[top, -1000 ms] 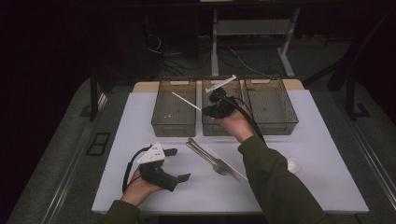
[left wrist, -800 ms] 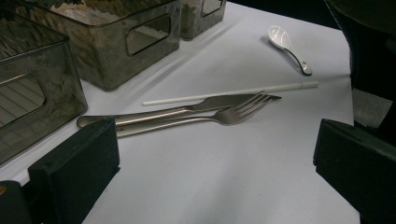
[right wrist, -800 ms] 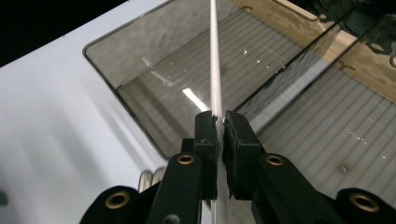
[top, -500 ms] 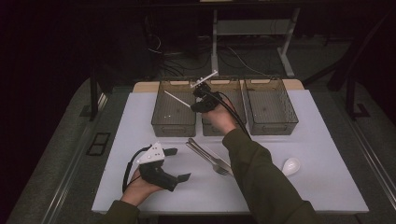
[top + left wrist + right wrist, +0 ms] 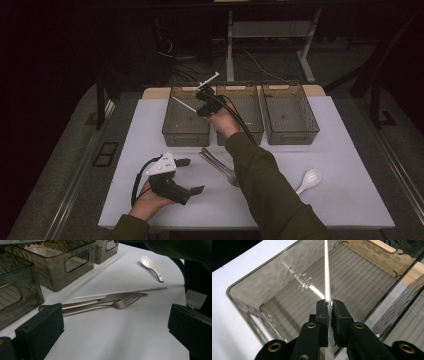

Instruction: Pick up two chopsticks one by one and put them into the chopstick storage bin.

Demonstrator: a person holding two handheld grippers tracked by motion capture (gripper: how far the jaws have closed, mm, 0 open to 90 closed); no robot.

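My right gripper (image 5: 201, 96) (image 5: 330, 304) is shut on a thin white stick (image 5: 182, 103) (image 5: 326, 270). It holds the stick in the air over the left smoky plastic bin (image 5: 186, 136) (image 5: 249, 300). The stick runs on past the jaws above the bin's ribbed floor. My left gripper (image 5: 190, 176) (image 5: 115, 340) rests on the white table near the front left, open, with nothing between its jaws. A steel fork (image 5: 125, 302), a knife (image 5: 117, 297) and a second white stick (image 5: 120, 292) lie together on the table ahead of it (image 5: 220, 165).
A middle bin (image 5: 239, 86) and a right bin (image 5: 292, 136) stand beside the left one along the table's back. A white spoon (image 5: 310, 179) (image 5: 151, 267) lies at the front right. The white table top (image 5: 350, 200) ends near the person.
My right gripper has carried the stick leftward, from above the middle bin to above the left bin. The left gripper has stayed put.
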